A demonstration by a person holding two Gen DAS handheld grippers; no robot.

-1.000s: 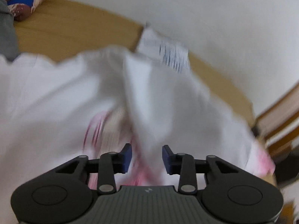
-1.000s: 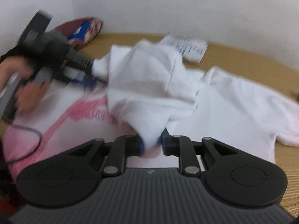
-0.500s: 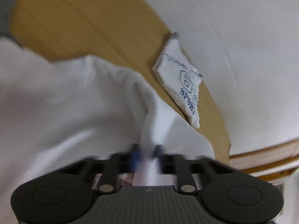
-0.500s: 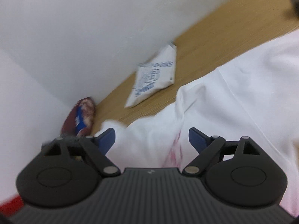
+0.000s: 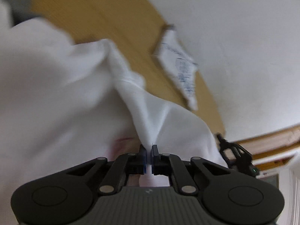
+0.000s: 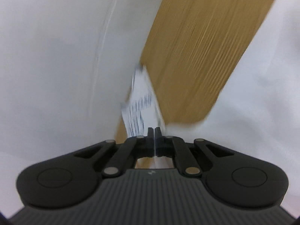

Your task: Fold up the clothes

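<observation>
A white T-shirt with a pink print lies bunched on the wooden table. My left gripper is shut on a pinched ridge of the shirt, which rises taut from the jaws. In the right wrist view my right gripper is shut on a thin white edge of the shirt, which fills the right side of that strongly tilted, blurred view. The other gripper shows as a black shape at the right of the left wrist view.
A white packet with blue print lies on the table by the white wall; it also shows in the right wrist view. A wooden frame runs at the far right.
My left gripper closed on a fold of the shirt and lifted it. My right gripper let go, opened wide, then closed again on the shirt's edge while its view rolled sharply.
</observation>
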